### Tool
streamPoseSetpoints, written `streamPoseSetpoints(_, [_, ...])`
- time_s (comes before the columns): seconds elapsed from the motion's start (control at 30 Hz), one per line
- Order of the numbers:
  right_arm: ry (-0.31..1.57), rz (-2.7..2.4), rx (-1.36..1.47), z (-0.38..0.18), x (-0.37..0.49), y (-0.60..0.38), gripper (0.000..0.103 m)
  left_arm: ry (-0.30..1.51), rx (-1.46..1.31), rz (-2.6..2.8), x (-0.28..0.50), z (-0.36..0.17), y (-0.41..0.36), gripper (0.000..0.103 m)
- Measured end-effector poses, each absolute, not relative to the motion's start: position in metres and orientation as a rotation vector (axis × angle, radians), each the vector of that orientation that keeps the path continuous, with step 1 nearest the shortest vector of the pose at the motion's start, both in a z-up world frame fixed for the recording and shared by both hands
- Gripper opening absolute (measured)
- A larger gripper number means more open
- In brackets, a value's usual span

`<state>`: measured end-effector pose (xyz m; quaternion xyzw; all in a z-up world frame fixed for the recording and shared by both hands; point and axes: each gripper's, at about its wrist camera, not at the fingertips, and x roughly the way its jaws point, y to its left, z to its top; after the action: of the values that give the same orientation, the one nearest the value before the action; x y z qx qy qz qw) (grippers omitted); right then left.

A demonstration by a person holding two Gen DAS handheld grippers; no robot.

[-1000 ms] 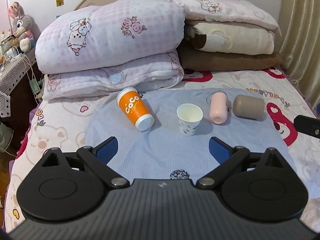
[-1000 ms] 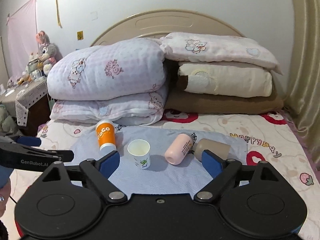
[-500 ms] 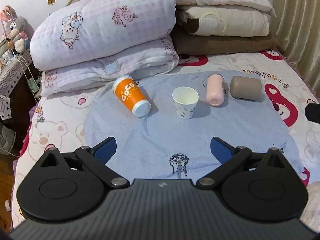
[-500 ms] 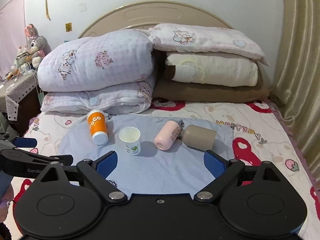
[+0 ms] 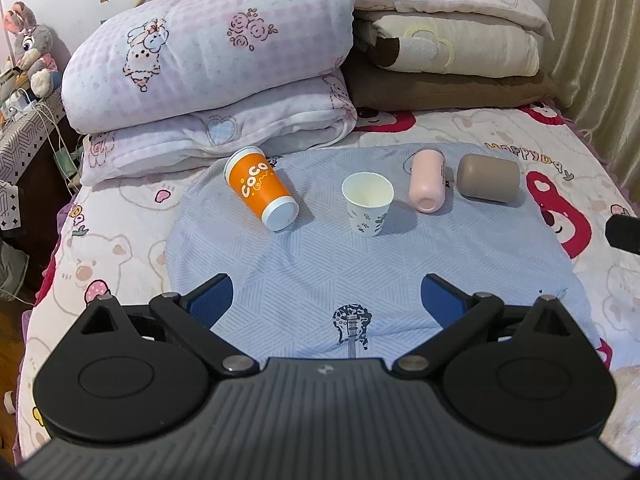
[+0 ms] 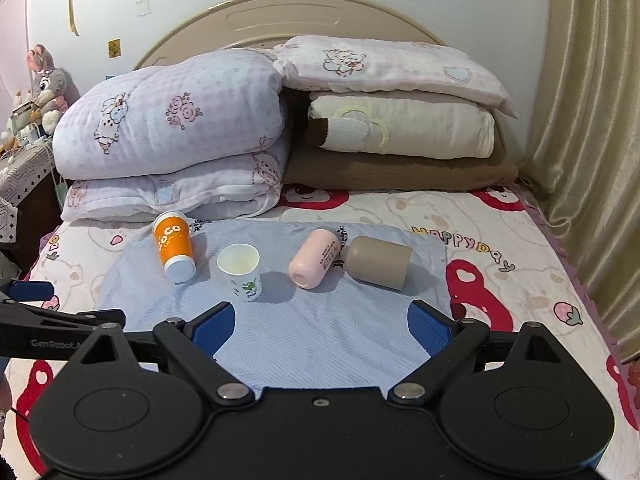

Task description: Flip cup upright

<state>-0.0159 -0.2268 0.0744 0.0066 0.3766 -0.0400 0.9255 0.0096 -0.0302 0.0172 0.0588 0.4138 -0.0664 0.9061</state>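
Note:
On a light blue cloth (image 5: 320,280) on the bed, an orange "coco" paper cup (image 5: 260,190) lies on its side, base toward me. A small white paper cup (image 5: 368,210) stands upright beside it. A pink cup (image 5: 427,186) and a brown cup (image 5: 488,178) lie on their sides to the right. All show in the right wrist view too: orange cup (image 6: 175,246), white cup (image 6: 240,266), pink cup (image 6: 316,264), brown cup (image 6: 378,262). My left gripper (image 5: 326,304) and right gripper (image 6: 322,330) are both open and empty, well short of the cups.
Folded quilts (image 5: 208,80) and stacked pillows (image 5: 448,52) sit behind the cups at the headboard. A curtain (image 6: 592,160) hangs on the right. A nightstand with plush toys (image 5: 28,60) stands left of the bed. The left gripper's arm (image 6: 60,330) shows at the right wrist view's left edge.
Both grippers have pulled back and risen slightly, so the cups sit farther away in view. The cups have not moved. Both jaws stay open.

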Motion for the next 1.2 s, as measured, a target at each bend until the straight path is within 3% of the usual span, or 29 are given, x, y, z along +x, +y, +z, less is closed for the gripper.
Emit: streamPoseSetpoints(1.2, [0.816,-0.138,0.049,0.066,-0.010,-0.239,0.095,0.848,0.053,-0.092,0.005,0.025,-0.025,0.102])
